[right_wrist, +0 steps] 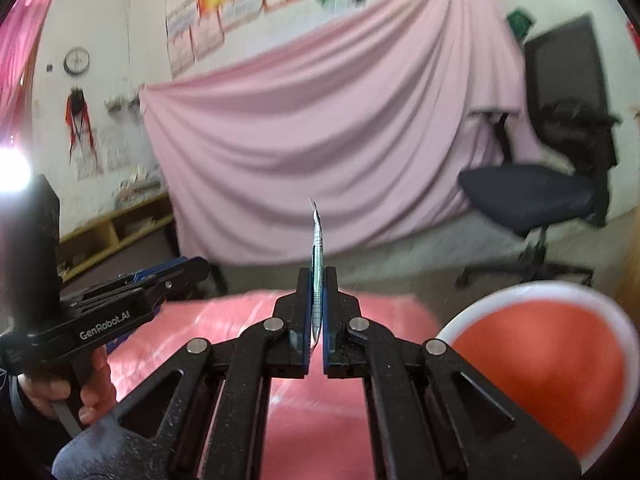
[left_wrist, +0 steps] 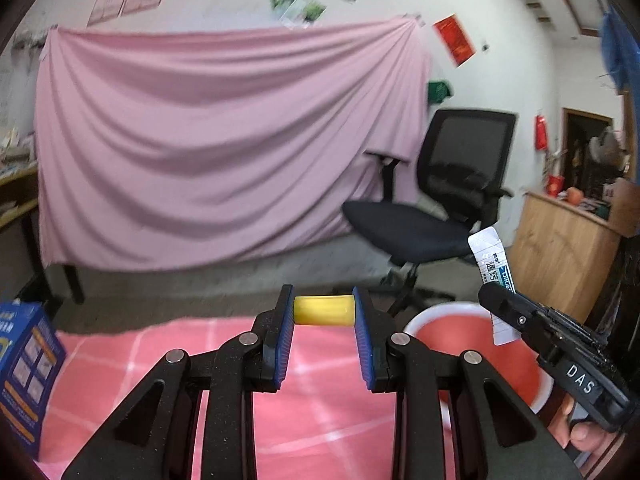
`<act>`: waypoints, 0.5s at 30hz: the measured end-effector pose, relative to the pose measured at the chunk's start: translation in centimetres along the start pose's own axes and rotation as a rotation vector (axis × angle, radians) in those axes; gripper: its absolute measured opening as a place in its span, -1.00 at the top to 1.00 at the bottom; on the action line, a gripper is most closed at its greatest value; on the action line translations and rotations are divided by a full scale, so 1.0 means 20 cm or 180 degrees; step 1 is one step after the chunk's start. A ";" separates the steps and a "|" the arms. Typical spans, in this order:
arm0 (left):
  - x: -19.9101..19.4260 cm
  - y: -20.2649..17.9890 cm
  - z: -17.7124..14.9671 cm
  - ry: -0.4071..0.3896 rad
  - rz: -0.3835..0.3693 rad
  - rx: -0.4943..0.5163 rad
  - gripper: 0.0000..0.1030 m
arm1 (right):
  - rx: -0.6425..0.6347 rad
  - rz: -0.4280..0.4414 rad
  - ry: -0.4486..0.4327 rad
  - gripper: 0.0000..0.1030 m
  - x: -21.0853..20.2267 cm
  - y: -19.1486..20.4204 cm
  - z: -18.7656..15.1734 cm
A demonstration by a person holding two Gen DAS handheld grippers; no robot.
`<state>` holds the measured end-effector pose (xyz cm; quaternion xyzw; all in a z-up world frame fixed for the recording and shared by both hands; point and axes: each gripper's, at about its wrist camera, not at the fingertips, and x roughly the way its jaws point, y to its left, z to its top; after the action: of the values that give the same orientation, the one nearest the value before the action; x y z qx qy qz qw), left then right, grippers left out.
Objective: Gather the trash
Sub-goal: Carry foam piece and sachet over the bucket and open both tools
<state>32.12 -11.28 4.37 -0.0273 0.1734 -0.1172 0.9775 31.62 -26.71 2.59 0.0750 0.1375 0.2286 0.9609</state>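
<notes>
Two fingers sets closed, left gripper [left_wrist: 324, 316] pinching yellow roll [left_wrist: 323, 311], right gripper [right_wrist: 318, 312] clamping edge-on sachet [right_wrist: 317, 264]

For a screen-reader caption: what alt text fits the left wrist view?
The left hand-held gripper clamps a yellow cylinder above a pink checked cloth; at right, the right hand-held gripper holds a white sachet over a red bin.

Open air seen ahead above the pink checked cloth [left_wrist: 320, 420], red bin [left_wrist: 472, 344] standing at its right edge, blue box [left_wrist: 24, 372] left, office chair [left_wrist: 440, 200] beyond
</notes>
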 end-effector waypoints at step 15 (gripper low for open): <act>0.01 -0.59 0.11 -0.0366 -0.0597 0.0310 0.52 | 0.0057 -0.0717 -0.0687 0.52 -0.47 -0.33 0.11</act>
<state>30.40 -22.80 7.60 -0.0026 0.1079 -0.2146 0.9707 27.03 -37.03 5.55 0.0917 0.0430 0.1087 0.9889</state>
